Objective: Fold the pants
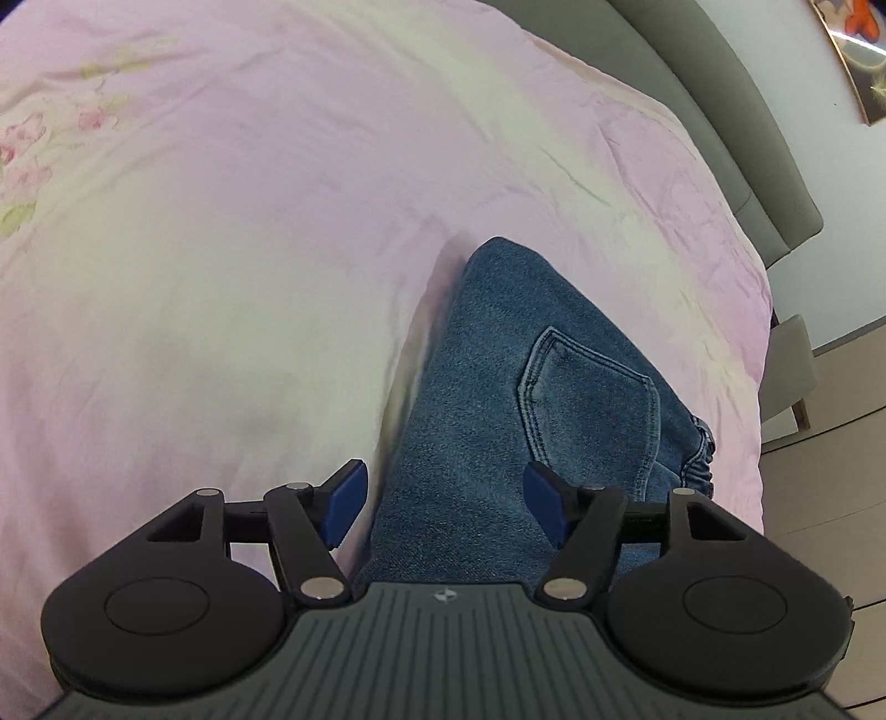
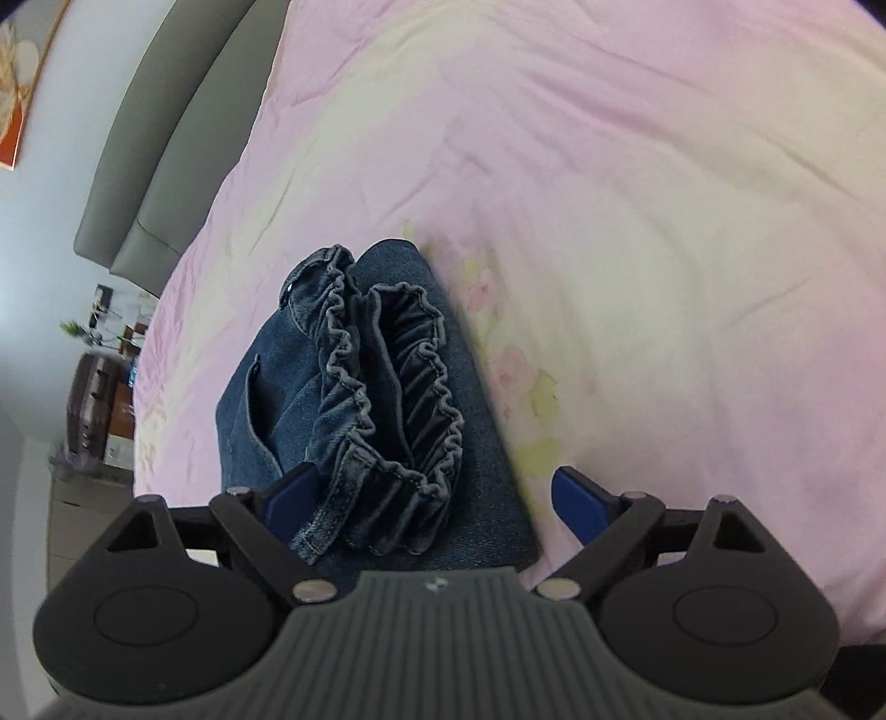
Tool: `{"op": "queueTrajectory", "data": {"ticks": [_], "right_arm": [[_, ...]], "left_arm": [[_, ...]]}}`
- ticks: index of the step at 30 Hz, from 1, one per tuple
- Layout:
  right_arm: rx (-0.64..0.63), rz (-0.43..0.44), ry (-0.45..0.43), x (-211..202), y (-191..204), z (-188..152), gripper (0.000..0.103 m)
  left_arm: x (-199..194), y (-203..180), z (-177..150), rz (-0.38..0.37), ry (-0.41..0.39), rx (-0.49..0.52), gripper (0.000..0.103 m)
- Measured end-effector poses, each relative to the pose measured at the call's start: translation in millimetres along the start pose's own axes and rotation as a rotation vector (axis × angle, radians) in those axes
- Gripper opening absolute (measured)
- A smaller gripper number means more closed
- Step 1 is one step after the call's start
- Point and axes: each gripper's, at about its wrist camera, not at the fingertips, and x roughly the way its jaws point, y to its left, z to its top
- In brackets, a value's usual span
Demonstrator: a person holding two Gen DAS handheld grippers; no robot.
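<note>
A bed [image 1: 277, 249] fills nearly the whole of both wrist views, covered by a pale pink quilt [image 2: 637, 194] that fades to cream in broad patches and is creased in long shallow wrinkles. Faint pink blossoms with green leaves are printed on it, at the far left edge of the left wrist view and just right of centre in the right wrist view. A grey padded headboard [image 1: 736, 127] curves along the upper right of the left wrist view and along the upper left of the right wrist view, with a light wall [image 1: 819, 183] behind it. A framed picture [image 1: 855, 50] with orange in it hangs on that wall, cut off at the frame corner. At the left edge of the right wrist view stand a dark brown suitcase-like case [image 2: 88, 404], a small green plant [image 2: 75, 328] and some blurred clutter. Pale wooden floor shows at the lower right of the left wrist view.

The blue denim pants [image 1: 498, 399] lie folded on the quilt, in the lower centre of each view. The left wrist view shows a stitched back pocket [image 1: 592, 387] facing up; the right wrist view shows the gathered elastic waistband [image 2: 387, 399] lying open on top.

The left claw [image 1: 446, 507] is spread wide above the denim, its blue pads clear of the cloth. The right claw [image 2: 437, 501] is likewise spread; its left pad sits just beside the waistband edge without pinching it.
</note>
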Motion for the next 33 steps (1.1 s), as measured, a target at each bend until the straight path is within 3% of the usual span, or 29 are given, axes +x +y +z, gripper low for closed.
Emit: {"op": "queueTrajectory", "data": {"ticks": [2, 6, 12, 19, 24, 26, 28, 33], "right_arm": [[0.03, 0.03, 0.01, 3.4, -6.0, 0.0, 0.087], [0.082, 0.071, 0.031, 9.6, -12.8, 2.5, 0.087], [0.106, 0.153, 0.056, 14.8, -19.0, 4.7, 0.086], [0.096, 0.148, 0.066, 31.5, -18.4, 8.9, 0.09], [0.109, 0.135, 0.094, 50.3, -19.5, 12.8, 0.092], [0.091, 0.137, 0.103, 57.1, -16.8, 13.2, 0.087], [0.074, 0.134, 0.102, 58.3, -15.4, 13.7, 0.079], [0.036, 0.147, 0.084, 51.6, -12.8, 13.2, 0.065]], "left_arm": [[5.8, 2.8, -0.1, 0.013, 0.015, -0.018, 0.076], [19.6, 5.5, 0.1, -0.042, 0.062, -0.049, 0.077], [37.0, -2.0, 1.9, 0.014, 0.075, -0.01, 0.078], [53.4, -3.7, 4.1, 0.005, 0.102, 0.016, 0.078], [62.3, 7.9, 6.5, -0.019, 0.131, -0.044, 0.081], [63.9, 8.9, 7.7, -0.03, 0.133, -0.052, 0.076], [63.8, 8.7, 7.7, -0.045, 0.132, -0.05, 0.064], [58.6, -2.0, 4.8, -0.02, 0.108, 0.016, 0.056]]}}
